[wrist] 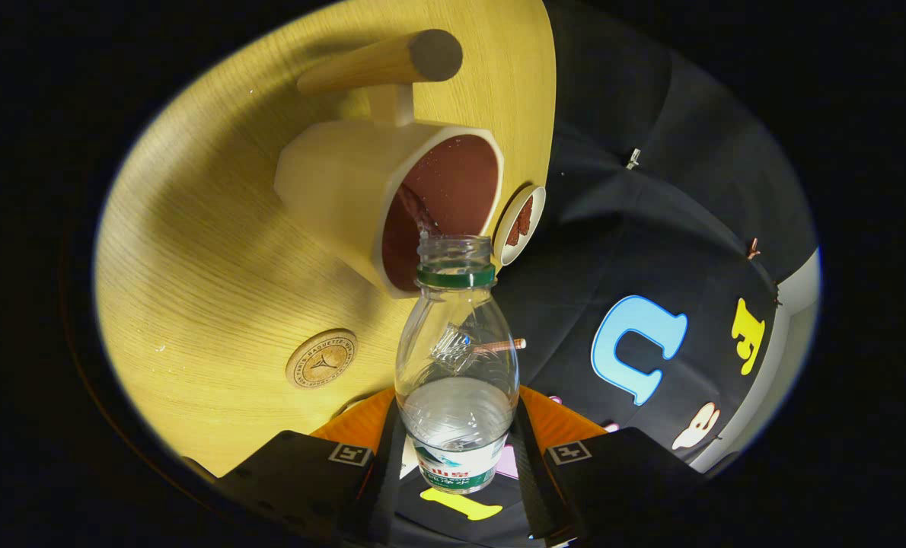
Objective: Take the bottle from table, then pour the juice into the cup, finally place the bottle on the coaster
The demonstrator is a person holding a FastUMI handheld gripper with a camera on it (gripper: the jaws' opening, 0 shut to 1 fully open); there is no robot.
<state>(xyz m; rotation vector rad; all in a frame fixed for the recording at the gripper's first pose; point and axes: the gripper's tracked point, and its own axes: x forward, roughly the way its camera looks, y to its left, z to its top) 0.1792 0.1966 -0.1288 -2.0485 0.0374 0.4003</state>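
A clear plastic water bottle (457,358) stands at the centre of the frame, held between the two fingers (381,472) at the bottom, which press on its lower body from either side, closed to the bottle's width. The gripper (457,476) is tipped well over, so the wooden worktop (194,289) fills the left half of the frame like a tilted wall. The bottle's cap is off, a green ring sits under its open mouth, and a little clear liquid lies in its lower part near the label.

Just beyond the mouth, at upper centre, is a cream cup (377,190) with a reddish-brown inside and a wooden handle (384,61) reaching toward the top of the frame. A thin stream seems to fall from the bottle's mouth over the near rim into the cup.

A round wooden coaster (321,358) lies on the worktop left of the bottle, apart from the cup. A small white dish (519,224) with something brown on it sits at the worktop's edge, just right of the cup.

The pour looks under way and near its end. To do it well, the mouth should stay above the cup's opening, not its rim, with the tilt raised slowly and the grip firm. The bottle should come upright before going to the coaster
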